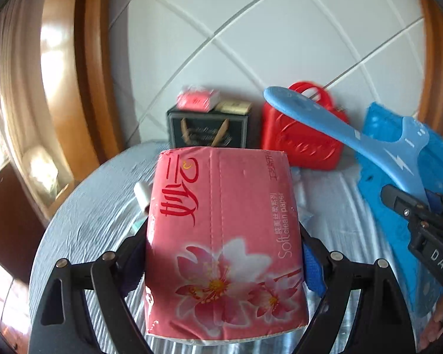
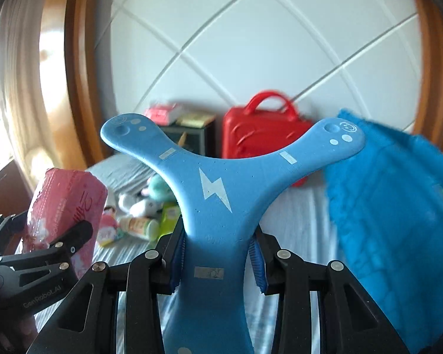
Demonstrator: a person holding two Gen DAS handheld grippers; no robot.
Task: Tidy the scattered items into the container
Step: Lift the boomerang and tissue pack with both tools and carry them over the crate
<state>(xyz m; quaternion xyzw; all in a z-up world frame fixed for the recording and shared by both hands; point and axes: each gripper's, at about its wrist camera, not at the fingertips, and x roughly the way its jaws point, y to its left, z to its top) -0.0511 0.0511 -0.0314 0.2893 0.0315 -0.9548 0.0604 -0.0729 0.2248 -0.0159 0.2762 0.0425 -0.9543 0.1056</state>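
The pink tissue pack [image 1: 224,242] — flower print, "Soft clean paper" — is held up above the bed, left of the blue three-armed boomerang [image 2: 218,194], which is also lifted. Small toys and bottles [image 2: 141,209] lie scattered on the bed below; the blue container [image 2: 398,218] hangs right of the boomerang.

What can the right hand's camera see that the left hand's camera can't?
Only the right wrist view shows the pile of small toys and bottles on the bed and the blue three-armed foam boomerang's second arm. Only the left wrist view shows the pink tissue pack's flower print. Both show the pack, the boomerang, the red plastic case with handle, the blue basket, the left gripper and the right gripper.
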